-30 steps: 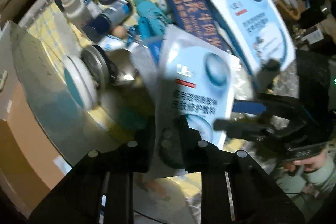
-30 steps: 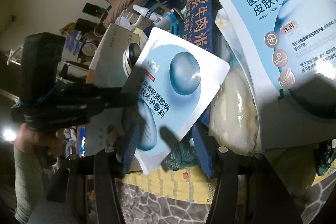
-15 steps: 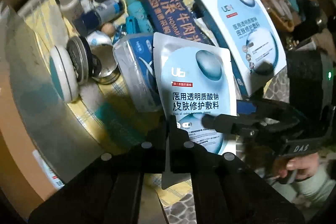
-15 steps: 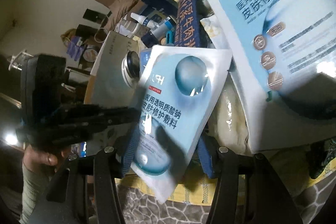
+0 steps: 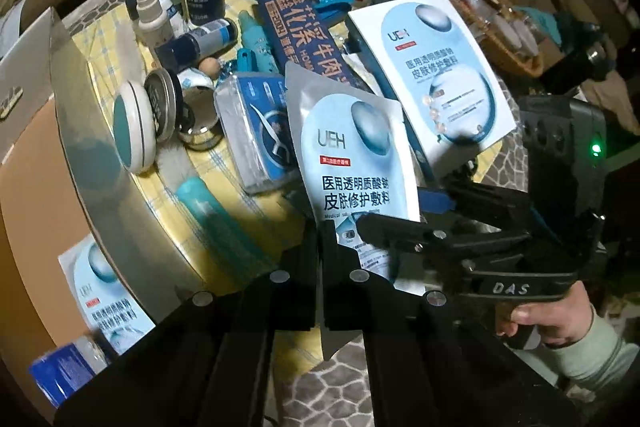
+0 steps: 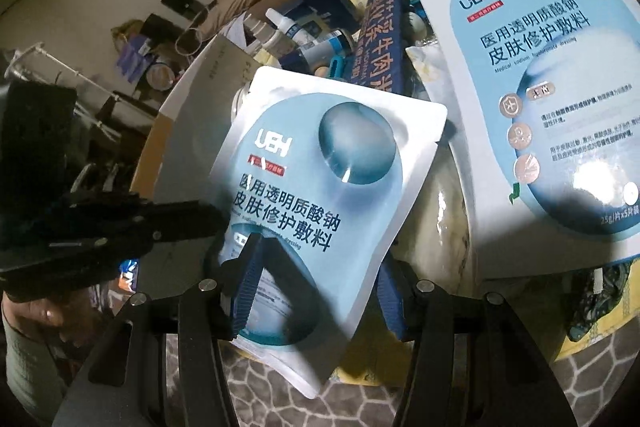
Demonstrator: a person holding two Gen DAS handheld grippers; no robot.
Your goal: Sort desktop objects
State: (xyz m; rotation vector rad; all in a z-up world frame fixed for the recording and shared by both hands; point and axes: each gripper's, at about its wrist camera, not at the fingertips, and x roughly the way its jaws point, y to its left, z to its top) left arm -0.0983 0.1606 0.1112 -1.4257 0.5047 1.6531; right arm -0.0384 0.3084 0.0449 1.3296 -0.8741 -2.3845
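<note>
A: Left claw (image 5: 320, 231)?
B: Clamped tight on the lower edge of the mask sachet (image 5: 356, 155), which is lifted above the cluttered worktop (image 5: 120, 39).
A: Right claw (image 6: 316, 279)?
B: Spread wide; the sachet's lower end sits between its blue pads (image 6: 244, 287). Contact unclear.
A: Neighbours?
B: Matching box (image 6: 552, 99) just beside.

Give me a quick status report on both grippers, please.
Left gripper shut on light-blue UEH foil sachet. Right gripper open around its lower end. Matching white UEH box close beside.
</note>
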